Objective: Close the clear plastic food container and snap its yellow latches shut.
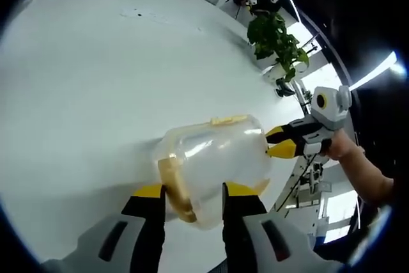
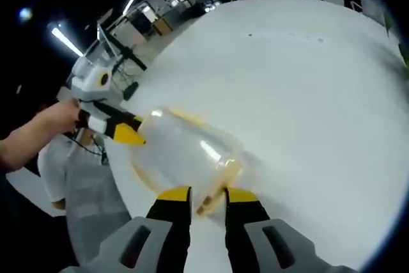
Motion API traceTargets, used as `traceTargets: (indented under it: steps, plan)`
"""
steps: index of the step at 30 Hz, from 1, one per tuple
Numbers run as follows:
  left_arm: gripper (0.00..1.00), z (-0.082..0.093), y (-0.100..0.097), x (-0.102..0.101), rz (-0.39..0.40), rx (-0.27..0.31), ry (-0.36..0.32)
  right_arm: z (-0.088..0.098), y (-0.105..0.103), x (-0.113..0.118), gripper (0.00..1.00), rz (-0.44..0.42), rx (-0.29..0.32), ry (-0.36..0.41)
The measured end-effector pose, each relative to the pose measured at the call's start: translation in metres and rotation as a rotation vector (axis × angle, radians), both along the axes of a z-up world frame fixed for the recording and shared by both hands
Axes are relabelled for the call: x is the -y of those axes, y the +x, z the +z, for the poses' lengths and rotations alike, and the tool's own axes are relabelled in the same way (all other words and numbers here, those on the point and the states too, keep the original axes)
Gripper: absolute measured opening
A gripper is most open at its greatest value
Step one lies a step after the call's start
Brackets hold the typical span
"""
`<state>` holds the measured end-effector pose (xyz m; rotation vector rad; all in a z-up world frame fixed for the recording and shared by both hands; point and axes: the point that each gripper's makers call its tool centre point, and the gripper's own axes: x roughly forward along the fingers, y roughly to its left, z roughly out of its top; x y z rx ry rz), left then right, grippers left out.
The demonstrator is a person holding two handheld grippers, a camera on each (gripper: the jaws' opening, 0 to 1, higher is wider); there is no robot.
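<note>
over the white desk (image 1: 77, 94), held up between both tools: clear plastic food container (image 1: 214, 164), lying on its side, long axis running from one hand-held gripper to the other. nothing visible inside through the clear walls. yellow lid rim and a yellow latch (image 1: 174, 187) at the end facing the left gripper view; another yellow latch (image 1: 229, 120) along the upper edge there, whether snapped or loose cannot tell

left hand-held gripper (image 1: 193, 197): yellow-tipped jaws clamped on the container's near end, one either side of the rim. right hand-held gripper (image 1: 279, 143) entering from the right of the left gripper view, tips pressed close on the container's far end, a person's hand (image 1: 342, 146) behind it

from the right gripper view: right hand-held gripper (image 2: 206, 197) closed on the near edge of the container (image 2: 185, 151), left hand-held gripper (image 2: 131, 133) at the far end, touching it. potted green plant (image 1: 276, 39) near the far edge of the desk, well apart from the container
</note>
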<state>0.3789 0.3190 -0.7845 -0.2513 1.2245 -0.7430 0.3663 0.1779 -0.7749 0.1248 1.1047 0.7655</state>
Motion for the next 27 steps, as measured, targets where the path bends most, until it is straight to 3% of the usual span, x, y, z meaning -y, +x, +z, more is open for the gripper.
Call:
traceTargets:
  steps: [8,9,10,12,19,27]
  plan:
    - [0.26,-0.001,0.002,0.004,0.055,-0.008,-0.032,0.001,-0.001,0.002,0.15,0.020,0.000,-0.007]
    - [0.26,0.001,0.009,0.000,0.092,0.014,0.002,0.002,0.001,0.005,0.14,0.010,-0.011,-0.002]
    - [0.26,0.010,0.009,0.011,0.078,0.034,-0.027,0.003,0.003,0.007,0.14,0.007,-0.007,-0.007]
    - [0.26,0.009,0.007,0.011,0.077,0.008,-0.019,0.001,0.003,0.006,0.14,0.011,-0.006,-0.013]
    - [0.30,0.003,0.005,0.010,0.047,0.010,-0.024,0.000,-0.003,0.004,0.16,0.003,-0.044,-0.006]
    - [0.33,0.001,0.003,0.008,0.032,0.015,-0.022,-0.001,-0.004,0.003,0.16,0.010,-0.043,-0.019]
